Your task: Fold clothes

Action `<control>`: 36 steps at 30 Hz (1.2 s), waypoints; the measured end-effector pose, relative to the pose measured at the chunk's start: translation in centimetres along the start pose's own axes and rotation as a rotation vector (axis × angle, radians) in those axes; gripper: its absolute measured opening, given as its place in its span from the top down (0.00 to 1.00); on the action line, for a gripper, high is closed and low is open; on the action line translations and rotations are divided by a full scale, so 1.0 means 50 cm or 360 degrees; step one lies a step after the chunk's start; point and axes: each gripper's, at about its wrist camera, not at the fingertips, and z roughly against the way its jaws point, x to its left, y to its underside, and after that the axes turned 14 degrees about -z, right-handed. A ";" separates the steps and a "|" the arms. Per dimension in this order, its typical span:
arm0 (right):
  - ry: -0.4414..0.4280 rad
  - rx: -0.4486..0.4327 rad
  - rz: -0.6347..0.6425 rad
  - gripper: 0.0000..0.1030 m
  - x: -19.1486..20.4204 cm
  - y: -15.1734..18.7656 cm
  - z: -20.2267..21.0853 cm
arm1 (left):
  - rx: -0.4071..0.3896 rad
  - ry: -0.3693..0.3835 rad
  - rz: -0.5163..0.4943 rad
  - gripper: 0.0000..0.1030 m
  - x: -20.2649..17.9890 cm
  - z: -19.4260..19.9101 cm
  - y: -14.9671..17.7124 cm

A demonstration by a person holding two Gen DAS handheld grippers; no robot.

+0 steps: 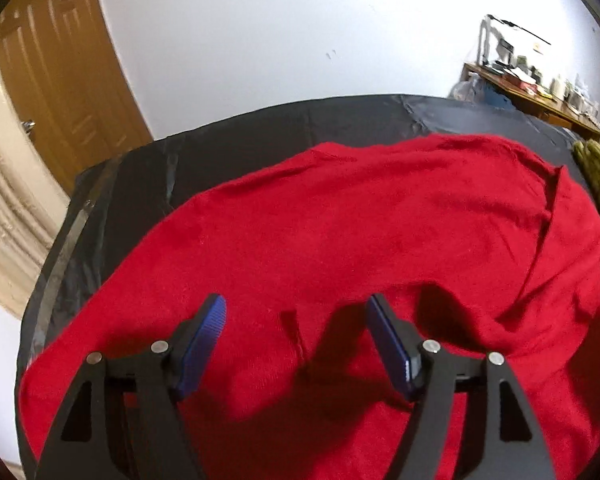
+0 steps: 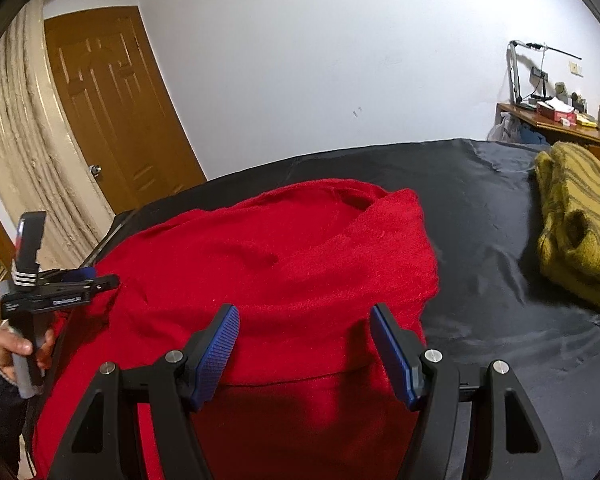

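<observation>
So the fuzzy red knit sweater (image 1: pixel 340 240) is lying spread out on the black satin-covered bed (image 2: pixel 480 216), partly folded over itself. Left claw (image 1: pixel 296 312) hangs right above the red knit, blue pads spread wide, nothing pinched between them. Right claw (image 2: pixel 304 320) is spread too, hovering over the sweater's near folded edge, empty. An olive-yellow striped knit garment (image 2: pixel 580 216) sits off to the right, well apart from both.
</observation>
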 end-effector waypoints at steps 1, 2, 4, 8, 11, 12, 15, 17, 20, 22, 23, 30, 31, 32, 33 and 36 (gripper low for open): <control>-0.0004 0.0007 -0.0009 0.33 -0.002 0.000 -0.001 | -0.0003 0.0027 -0.0016 0.26 -0.001 -0.008 0.000; -0.0007 0.0013 -0.0017 0.33 -0.004 0.000 -0.003 | -0.0005 0.0047 -0.0031 0.26 -0.004 -0.010 0.002; -0.0010 0.0023 -0.0034 0.33 -0.006 -0.001 -0.005 | -0.0022 0.0104 -0.0071 0.26 -0.015 -0.017 0.003; -0.0020 0.0037 -0.0065 0.33 -0.015 -0.003 -0.007 | -0.0035 0.0150 -0.0129 0.26 -0.035 -0.025 0.006; -0.0016 0.0045 -0.0078 0.33 -0.016 -0.003 -0.009 | -0.0039 0.0171 -0.0151 0.27 -0.045 -0.030 0.008; -0.0014 0.0047 -0.0082 0.33 -0.017 -0.003 -0.010 | -0.0040 0.0196 -0.0154 0.34 -0.046 -0.029 0.009; -0.0017 0.0052 -0.0092 0.33 -0.019 -0.002 -0.010 | -0.0031 0.0258 -0.0151 0.63 -0.049 -0.025 0.008; -0.0024 0.0058 -0.0090 0.33 -0.019 -0.002 -0.011 | -0.0016 0.0246 -0.0147 0.83 -0.051 -0.020 0.006; -0.0030 0.0056 -0.0084 0.33 -0.017 -0.002 -0.010 | -0.0049 0.0248 -0.0064 0.92 -0.039 -0.002 -0.001; -0.0032 0.0044 -0.0088 0.33 -0.019 -0.002 -0.007 | -0.0126 0.0245 0.0030 0.92 -0.017 0.028 -0.011; -0.0032 0.0039 -0.0094 0.33 -0.020 -0.003 -0.006 | -0.0181 0.0243 0.0087 0.92 -0.002 0.050 -0.019; -0.0032 0.0039 -0.0119 0.33 -0.025 -0.004 -0.008 | -0.0430 0.0229 0.0218 0.92 0.065 0.174 -0.043; -0.0032 0.0037 -0.0117 0.33 -0.024 -0.004 -0.008 | -0.0432 0.0210 0.0214 0.92 0.069 0.180 -0.040; -0.0032 0.0036 -0.0114 0.33 -0.023 -0.004 -0.008 | -0.0425 0.0191 0.0214 0.92 0.072 0.181 -0.038; -0.0032 0.0034 -0.0112 0.33 -0.022 -0.004 -0.007 | -0.0408 0.0177 0.0232 0.92 0.077 0.178 -0.032; -0.0032 0.0028 -0.0111 0.33 -0.024 -0.006 -0.006 | -0.0359 0.0132 0.0316 0.92 0.102 0.166 -0.011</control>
